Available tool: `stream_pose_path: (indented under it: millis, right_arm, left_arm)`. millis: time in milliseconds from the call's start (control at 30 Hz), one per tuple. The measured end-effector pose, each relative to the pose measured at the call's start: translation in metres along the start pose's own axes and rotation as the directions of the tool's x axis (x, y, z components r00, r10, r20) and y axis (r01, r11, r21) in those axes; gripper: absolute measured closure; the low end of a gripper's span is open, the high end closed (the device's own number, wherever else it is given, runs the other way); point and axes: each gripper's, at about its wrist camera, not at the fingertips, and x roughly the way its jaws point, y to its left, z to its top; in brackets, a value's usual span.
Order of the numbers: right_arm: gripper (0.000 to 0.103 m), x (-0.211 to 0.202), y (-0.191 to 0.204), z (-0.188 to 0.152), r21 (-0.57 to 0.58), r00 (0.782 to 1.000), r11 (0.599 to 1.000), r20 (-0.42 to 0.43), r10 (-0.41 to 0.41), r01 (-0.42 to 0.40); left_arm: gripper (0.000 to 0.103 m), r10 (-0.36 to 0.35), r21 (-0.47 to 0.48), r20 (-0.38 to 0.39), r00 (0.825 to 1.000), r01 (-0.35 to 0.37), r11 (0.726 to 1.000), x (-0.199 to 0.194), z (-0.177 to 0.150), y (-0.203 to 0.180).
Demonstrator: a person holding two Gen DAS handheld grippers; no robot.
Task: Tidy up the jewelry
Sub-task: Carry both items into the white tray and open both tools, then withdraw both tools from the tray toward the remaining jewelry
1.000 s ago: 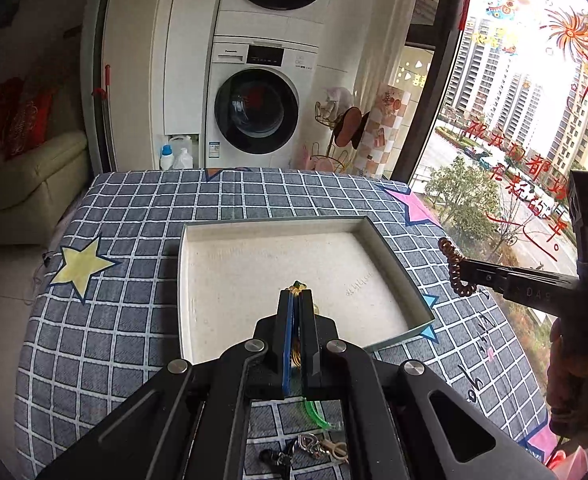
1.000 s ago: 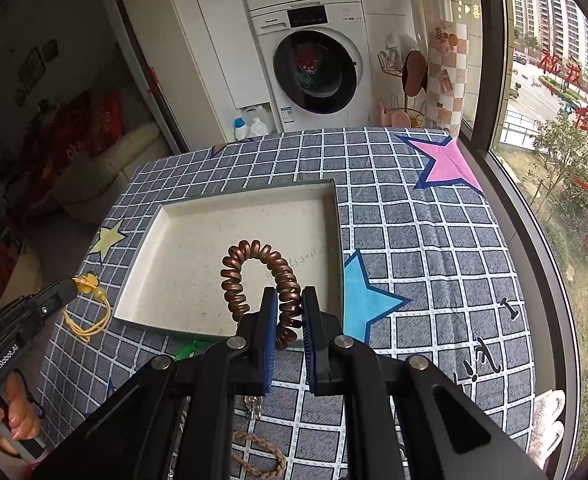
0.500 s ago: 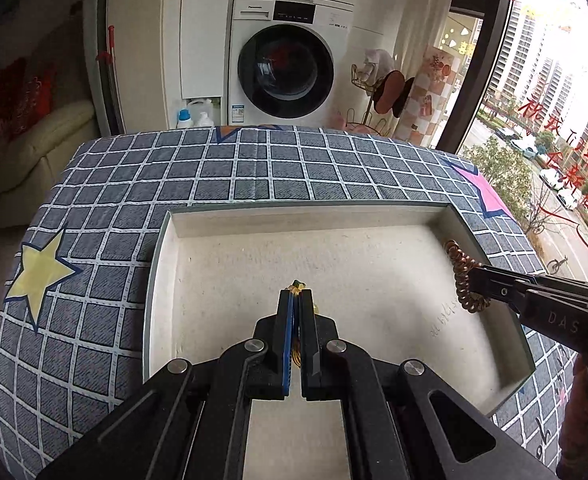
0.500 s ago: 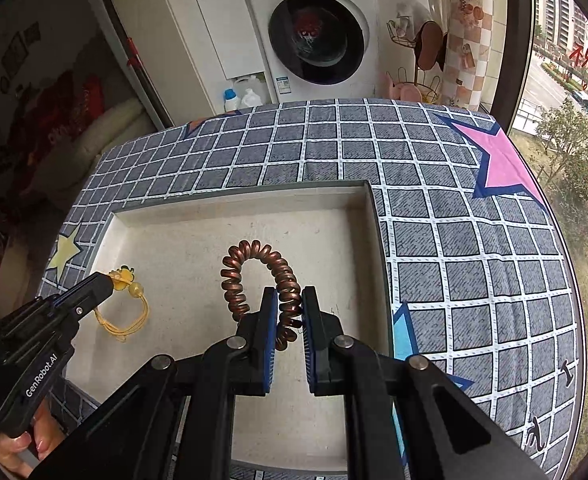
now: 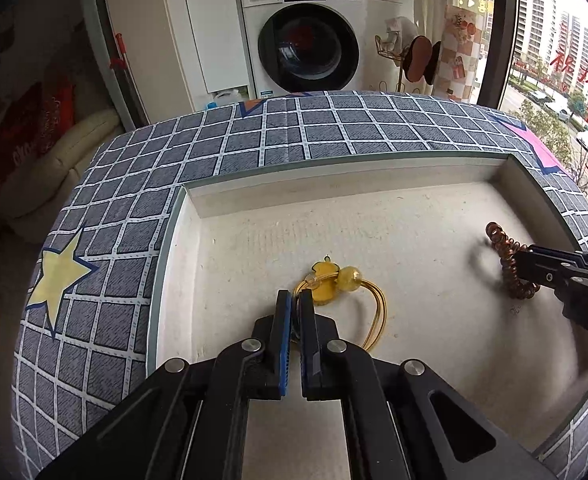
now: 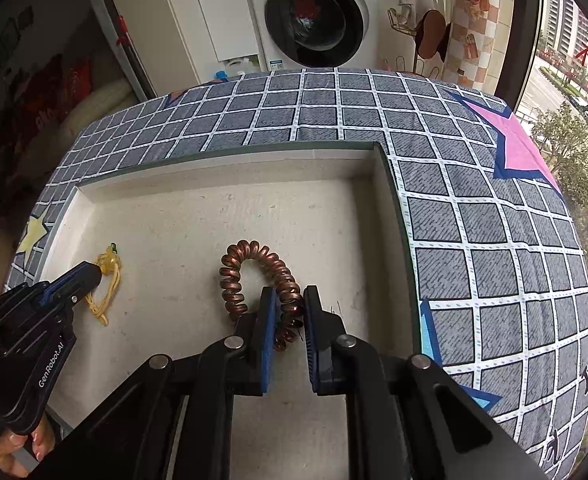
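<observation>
1. The left gripper (image 5: 295, 300) sits low over the near left part of the tray floor. Half a second ago its pads were pressed together on the yellow cord; now they stand a narrow slit apart, and I cannot tell whether they still pinch the cord's near end.
2. The yellow charm bracelet (image 5: 344, 292) now lies on the floor of the beige tray (image 5: 374, 172), just beyond the left fingertips. Its cord loop runs near to far, with the bead and charm at the far end.
3. The right gripper (image 6: 289, 304) has opened since the earlier frame: a clear gap shows between its blue pads, wider than the coil between them.
4. The copper spiral hair tie (image 6: 253, 276) rests on the tray floor right of centre, arched like a horseshoe, its bend pointing far and one leg lying between the parted pads.
5. The tray sits on a grey checked cloth (image 6: 474, 220); a washing machine (image 5: 306, 40) stands farthest.
</observation>
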Motion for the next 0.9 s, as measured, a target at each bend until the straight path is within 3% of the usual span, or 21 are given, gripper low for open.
stream_pose_path:
  millis: [67,133,167,567,800,867,900]
  right_arm:
    - [0.077,-0.001,-0.001,0.000,0.012,1.000,1.000,-0.005,0.013,-0.013]
    - [0.046,-0.003,-0.003,0.000,0.031,1.000,0.999,-0.007,0.022,-0.021]
    - [0.044,-0.005,-0.004,0.000,0.040,0.999,0.999,-0.004,0.032,-0.032]
    - [0.043,-0.037,-0.012,0.001,0.129,0.988,0.981,0.055,0.142,-0.148]
    - [0.035,-0.062,-0.015,-0.003,0.157,0.979,0.969,0.095,0.179,-0.192]
    - [0.035,-0.068,-0.016,-0.005,0.159,0.979,0.968,0.102,0.178,-0.192]
    - [0.031,-0.071,-0.016,-0.007,0.159,0.979,0.968,0.104,0.177,-0.193]
  left_arm:
    - [0.087,-0.003,-0.009,0.012,1.000,0.003,1.000,-0.004,0.000,0.002]
    - [0.087,-0.017,-0.021,0.019,1.000,0.017,1.000,-0.008,0.002,0.004]
    - [0.087,-0.020,-0.024,0.022,1.000,0.020,1.000,-0.009,0.004,0.004]
    - [0.087,-0.081,-0.049,0.052,0.995,0.084,0.995,-0.029,0.008,0.008]
    - [0.086,-0.106,-0.055,0.091,0.990,0.111,0.992,-0.054,0.009,0.012]
    - [0.013,-0.102,-0.066,0.094,0.990,0.109,0.992,-0.061,0.007,0.014]
    - [0.000,-0.072,-0.087,0.125,0.990,0.083,0.993,-0.066,0.005,0.017]
